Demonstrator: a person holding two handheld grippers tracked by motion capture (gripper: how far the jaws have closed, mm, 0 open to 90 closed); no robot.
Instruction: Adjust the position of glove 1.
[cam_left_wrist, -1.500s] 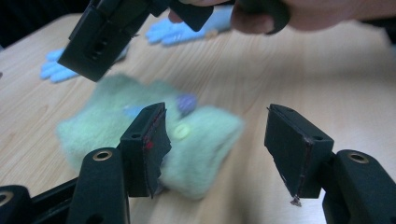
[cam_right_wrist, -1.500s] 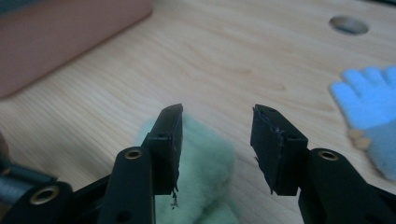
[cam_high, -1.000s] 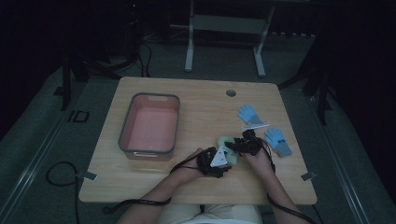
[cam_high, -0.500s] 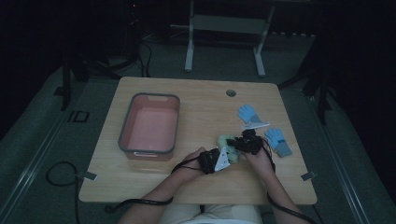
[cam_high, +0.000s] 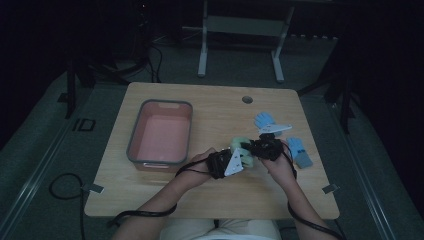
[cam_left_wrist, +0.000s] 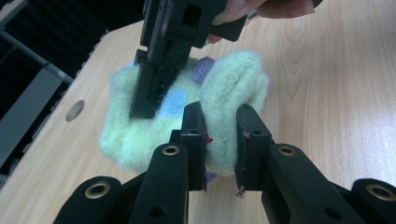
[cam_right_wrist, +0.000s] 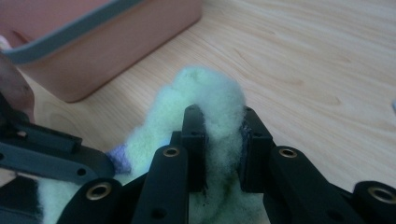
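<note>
Both grippers grip one fuzzy green sock (cam_left_wrist: 154, 126), each having just closed on a fold of it; the left gripper (cam_left_wrist: 219, 140) pinches a fold between its pads, the right gripper (cam_right_wrist: 219, 144) bites another fold from the far side, its jaws nearly together with pile squeezed between them. In the high view the sock (cam_high: 241, 146) sits between the two hands, near the front middle of the table (cam_high: 210, 107), just right of the pink bin (cam_high: 161, 136); whether it rests on the wood or hangs just above it I cannot tell. So the grasp looks done; nothing lies in the bin yet, and blue socks (cam_high: 299, 151) wait at the right, apart from the grippers; moving the green one, likely into the bin, is left.
</note>
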